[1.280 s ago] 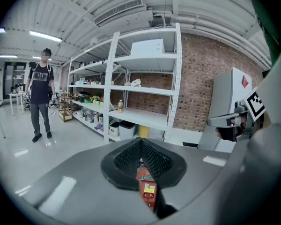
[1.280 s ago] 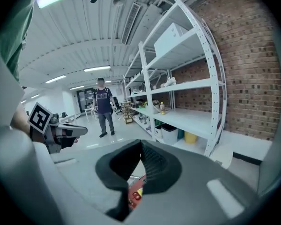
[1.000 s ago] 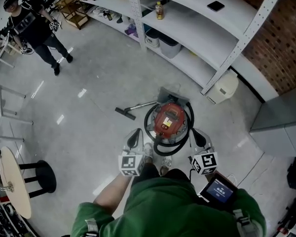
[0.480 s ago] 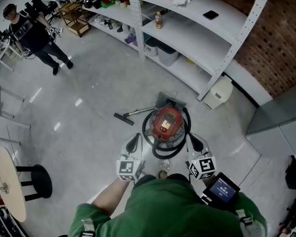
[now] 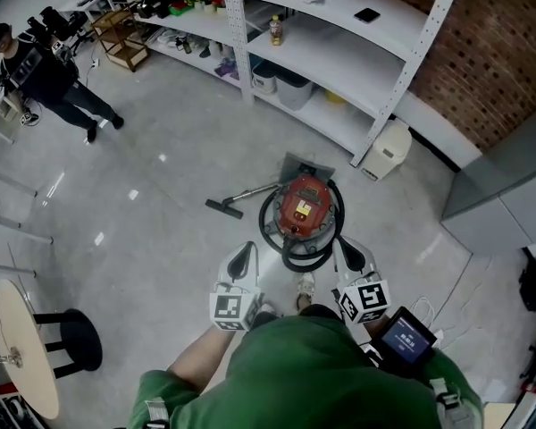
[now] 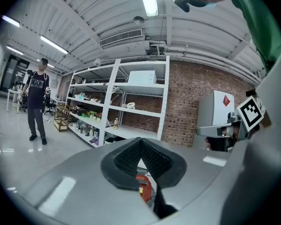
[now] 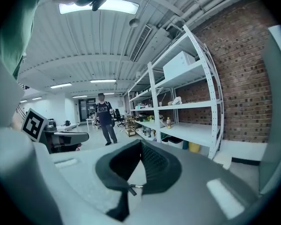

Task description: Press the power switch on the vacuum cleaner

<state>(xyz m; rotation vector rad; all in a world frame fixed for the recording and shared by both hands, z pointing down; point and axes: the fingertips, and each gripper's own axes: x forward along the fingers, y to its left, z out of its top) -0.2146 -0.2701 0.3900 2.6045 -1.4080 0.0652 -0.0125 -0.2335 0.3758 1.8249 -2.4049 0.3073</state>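
Head view: the red vacuum (image 5: 305, 206) stands on the grey floor (image 5: 161, 177) just ahead of the person's shoes. A black hose (image 5: 266, 217) loops round it, and its wand (image 5: 255, 190) lies out to the left. The left tool (image 5: 243, 248) and right tool (image 5: 352, 247) hang on either side of the vacuum's near edge, neither touching it. Behind runs white shelving (image 5: 375, 70). Its lowest shelf carries two bins (image 5: 293, 88) whose contents cannot be made out, and a bottle (image 5: 275, 30) stands one shelf up. A white pail (image 5: 389, 150) with its lid down sits at the foot of a shelving post. Only this view shows the round surface (image 5: 22, 347) and the stool (image 5: 71, 329) at lower left. A second person (image 5: 40, 65) stands far left.

Left gripper view: the jaws meet at their tips with nothing held. A sliver of the vacuum (image 6: 144, 186) shows through the slit below them. The shelving (image 6: 126, 107) is seen side-on, with a white box (image 6: 143, 77) on its top shelf. The bottle (image 6: 115, 123) and the second person (image 6: 36, 102) also show, and the right tool's marker cube (image 6: 250, 112) is at the right edge.

Right gripper view: the jaws are likewise together and empty. The slit below shows pale floor and a thin metal end. The shelving (image 7: 178, 102), box (image 7: 178, 64), bottle (image 7: 167, 122) and second person (image 7: 104, 116) appear here too. The left tool's marker cube (image 7: 33, 124) is at the left.
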